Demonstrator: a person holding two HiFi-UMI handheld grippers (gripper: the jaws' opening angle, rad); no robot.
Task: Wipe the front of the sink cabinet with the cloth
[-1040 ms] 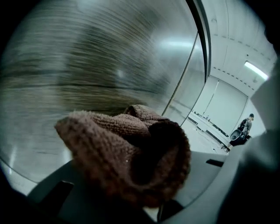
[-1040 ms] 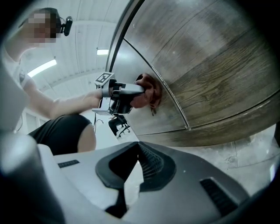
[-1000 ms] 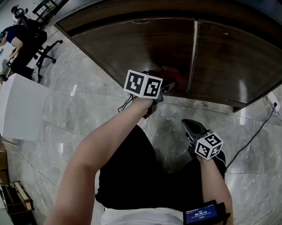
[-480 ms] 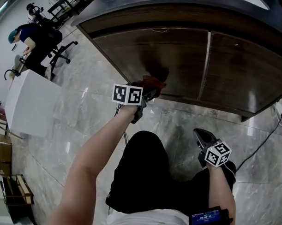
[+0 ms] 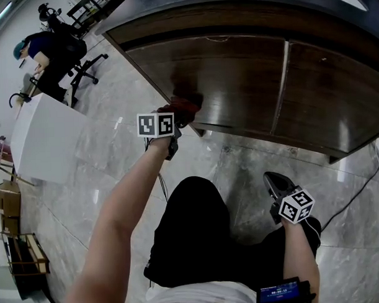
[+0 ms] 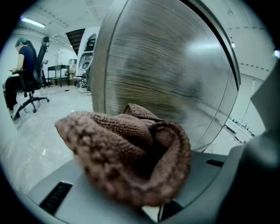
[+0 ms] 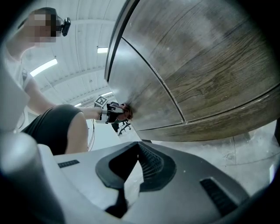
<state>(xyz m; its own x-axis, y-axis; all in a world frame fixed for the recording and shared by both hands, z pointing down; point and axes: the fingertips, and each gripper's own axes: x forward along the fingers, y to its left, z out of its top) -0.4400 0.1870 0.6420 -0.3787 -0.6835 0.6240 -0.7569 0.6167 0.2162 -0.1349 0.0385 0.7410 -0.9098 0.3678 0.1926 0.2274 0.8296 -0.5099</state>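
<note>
A reddish-brown cloth [image 5: 184, 108] is bunched in my left gripper [image 5: 178, 118], which is shut on it and presses it against the lower left corner of the dark wooden sink cabinet [image 5: 236, 71]. In the left gripper view the cloth [image 6: 131, 148] fills the jaws, with the door front [image 6: 166, 70] right behind it. My right gripper [image 5: 275, 184] hangs low by the person's lap, away from the cabinet, shut and holding nothing. The right gripper view looks past its own jaws [image 7: 136, 151] to the cabinet doors [image 7: 210, 65] and the far-off cloth [image 7: 128, 112].
A white box [image 5: 43, 143] stands on the marble floor to the left. A person sits on an office chair [image 5: 46, 50] at the far left. A black cable [image 5: 352, 198] runs across the floor at the right. A wooden rack [image 5: 22, 259] is at the lower left.
My left gripper has slid the cloth leftwards along the lower part of the left door, from near the middle seam to the left corner. The right gripper has stayed put.
</note>
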